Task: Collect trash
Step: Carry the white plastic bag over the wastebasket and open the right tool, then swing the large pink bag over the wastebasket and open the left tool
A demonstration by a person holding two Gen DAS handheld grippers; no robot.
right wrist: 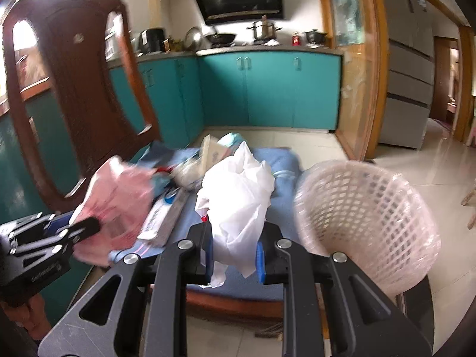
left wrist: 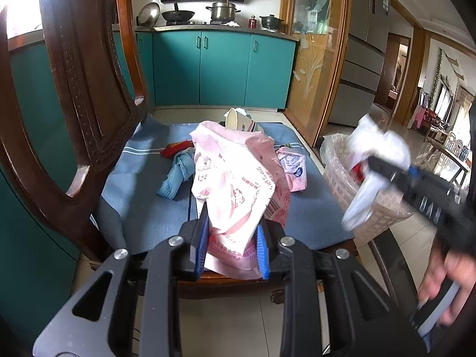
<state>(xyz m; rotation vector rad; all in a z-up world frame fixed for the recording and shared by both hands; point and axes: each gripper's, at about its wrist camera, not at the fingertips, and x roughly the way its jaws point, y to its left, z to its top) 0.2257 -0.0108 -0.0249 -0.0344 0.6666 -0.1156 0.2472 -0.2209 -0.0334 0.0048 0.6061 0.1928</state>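
Observation:
My left gripper (left wrist: pixel 232 238) is shut on a crumpled pink printed plastic bag (left wrist: pixel 235 175), which stands up from its blue pads above the chair's blue cushion (left wrist: pixel 142 205). My right gripper (right wrist: pixel 235 250) is shut on a white plastic bag (right wrist: pixel 238 196), beside a pale mesh trash basket (right wrist: pixel 366 223). In the left wrist view the right gripper (left wrist: pixel 375 164) holds that white bag (left wrist: pixel 377 142) over the basket (left wrist: pixel 372 211). The right wrist view shows the left gripper (right wrist: pixel 86 227) with the pink bag (right wrist: pixel 119 196) at the left.
More litter lies on the cushion: a paper cup (left wrist: pixel 238 120), a blue wrapper (left wrist: pixel 175 178), a red piece (left wrist: pixel 175 148), a pink-white packet (left wrist: pixel 293 169) and a flat box (right wrist: pixel 166 217). The carved wooden chair back (left wrist: pixel 83 89) rises at the left. Teal cabinets (left wrist: pixel 223 68) stand behind.

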